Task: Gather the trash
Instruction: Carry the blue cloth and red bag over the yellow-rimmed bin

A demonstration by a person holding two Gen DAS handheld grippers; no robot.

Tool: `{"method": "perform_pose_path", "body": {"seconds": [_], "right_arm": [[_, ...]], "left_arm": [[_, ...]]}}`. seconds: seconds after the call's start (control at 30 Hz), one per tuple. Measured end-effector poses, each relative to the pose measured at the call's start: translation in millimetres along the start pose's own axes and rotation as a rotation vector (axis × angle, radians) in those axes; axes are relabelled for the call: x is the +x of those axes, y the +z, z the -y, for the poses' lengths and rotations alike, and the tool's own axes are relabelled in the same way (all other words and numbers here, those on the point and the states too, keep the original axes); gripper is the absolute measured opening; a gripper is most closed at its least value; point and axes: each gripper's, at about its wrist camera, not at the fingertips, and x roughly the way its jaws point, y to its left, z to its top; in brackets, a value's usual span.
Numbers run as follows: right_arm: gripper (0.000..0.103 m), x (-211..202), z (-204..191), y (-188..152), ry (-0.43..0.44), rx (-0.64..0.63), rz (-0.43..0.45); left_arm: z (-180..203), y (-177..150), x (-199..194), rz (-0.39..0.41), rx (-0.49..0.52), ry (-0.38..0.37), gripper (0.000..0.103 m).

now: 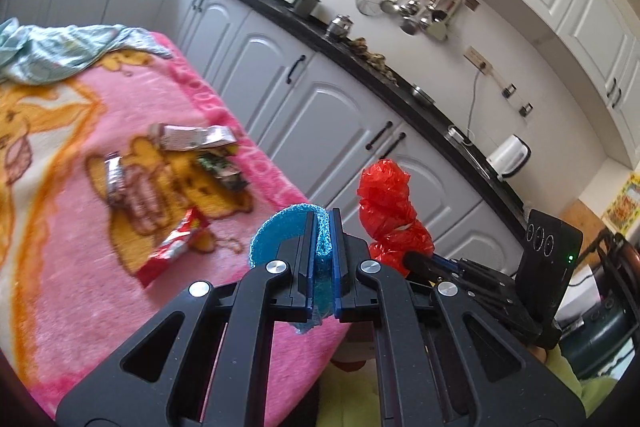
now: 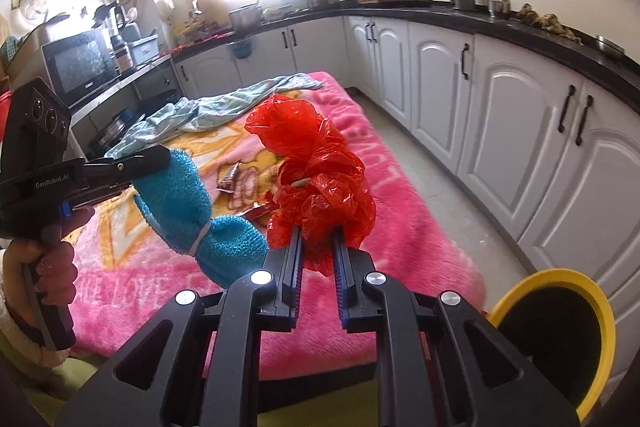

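- My left gripper (image 1: 322, 259) is squeezed tight on a fuzzy blue cloth (image 1: 276, 231). The cloth curls up out of the jaws and hangs over the pink blanket (image 1: 80, 267).
- In the right camera I can see my left hand (image 2: 52, 259) holding that gripper, with the blue cloth drooping down from it.
- On the blanket lie some wrappers: a silver one (image 1: 114, 177), a grey and white one (image 1: 192, 137), a dark green one (image 1: 222, 169) and a red one (image 1: 176, 247). None of them is touched by my tools.
- A light blue cloth (image 1: 60, 51) lies crumpled at the far end of the blanket.
- My right gripper (image 2: 318, 247) is pinched on a crumpled red plastic bag (image 2: 316, 171), which sticks up above the blanket.
- A yellow-rimmed bin (image 2: 600, 311) is low on the right, beside the blanket.
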Motion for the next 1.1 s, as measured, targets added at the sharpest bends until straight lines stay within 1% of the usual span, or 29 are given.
{"method": "perform_pose_path", "body": {"seconds": [0.27,0.57,0.83,1.1], "right_arm": [[0.014,-30,28,-8,-0.059,0.037,0.039],[0.014,-62,62,-26,-0.116,0.114,0.072],[0.014,-94,86,-40,-0.22,0.139,0.119],[0.014,-123,114,-55,-0.304,0.201,0.165]], "left_arm": [[40,0,26,-0.03,0.058,-0.046,0.002],[84,-1,53,-0.059,0.116,-0.103,0.002],[124,-7,80,-0.089,0.172,-0.147,0.002],[159,-15,106,-0.118,0.216,-0.197,0.002]]}}
